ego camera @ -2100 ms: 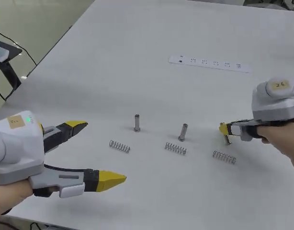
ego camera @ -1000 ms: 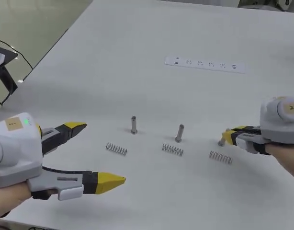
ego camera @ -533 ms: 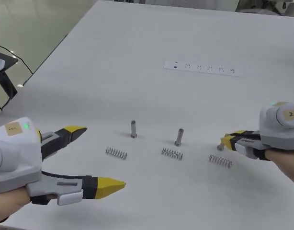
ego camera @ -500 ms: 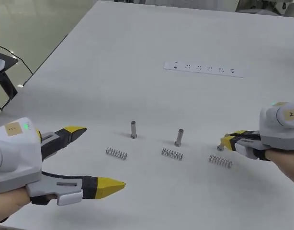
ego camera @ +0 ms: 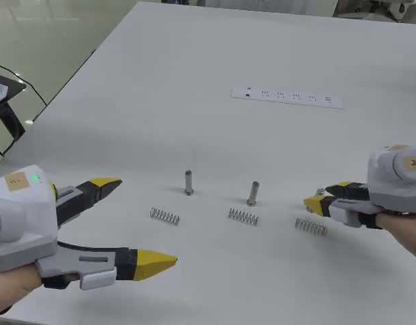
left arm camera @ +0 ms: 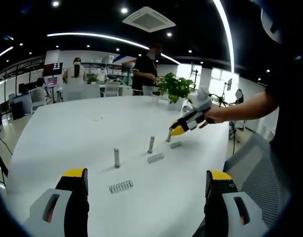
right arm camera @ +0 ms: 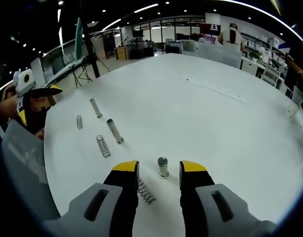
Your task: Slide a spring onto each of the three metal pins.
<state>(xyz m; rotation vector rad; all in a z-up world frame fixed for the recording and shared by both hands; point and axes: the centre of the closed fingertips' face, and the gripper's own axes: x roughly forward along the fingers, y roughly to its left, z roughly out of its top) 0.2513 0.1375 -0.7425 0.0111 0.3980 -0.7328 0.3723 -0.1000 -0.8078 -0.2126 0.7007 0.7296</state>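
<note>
White tabletop (ego camera: 194, 81), nothing threaded yet: three metal pins (ego camera: 253, 193) bare, springs (ego camera: 243, 217) loose; right gripper (right arm camera: 159, 168) fingers apart astride rightmost pin (ego camera: 320, 193), left gripper (ego camera: 143, 220) fingers wide

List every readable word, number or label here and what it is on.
"26", handwritten, uncertain: yellow sticker on the right gripper.
Too small to read: tan sticker on the left gripper.
Too small to read: power strip markings.
Blurred: wall screen, left gripper view.
</note>
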